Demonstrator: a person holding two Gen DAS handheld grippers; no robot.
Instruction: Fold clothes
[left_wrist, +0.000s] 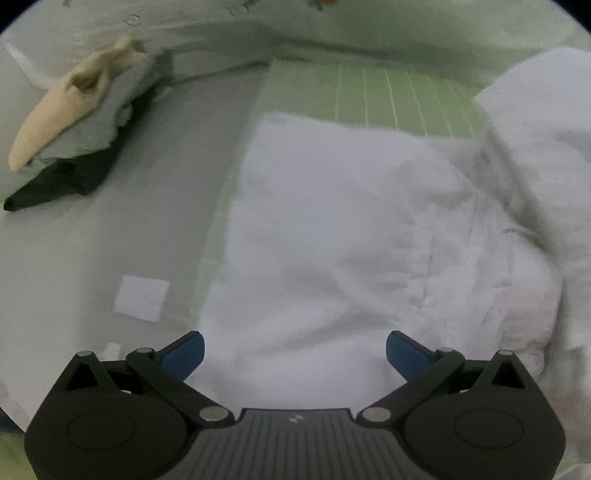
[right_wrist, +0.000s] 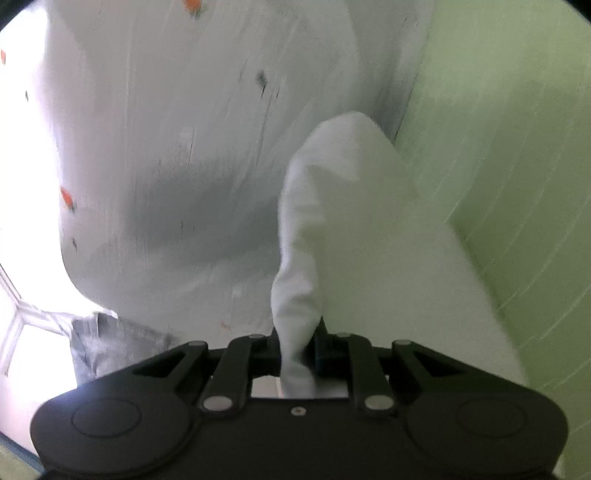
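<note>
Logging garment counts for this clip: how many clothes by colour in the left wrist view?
White garment: 1
Cream garment: 1
Pale grey garment: 1
Black garment: 1
Total: 4

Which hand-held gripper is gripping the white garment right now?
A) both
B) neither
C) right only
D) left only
C: in the right wrist view the right hand-held gripper has its jaws closed on a fold of the white garment, while in the left wrist view the left hand-held gripper has its blue fingers spread wide over the cloth with nothing pinched between them.
</note>
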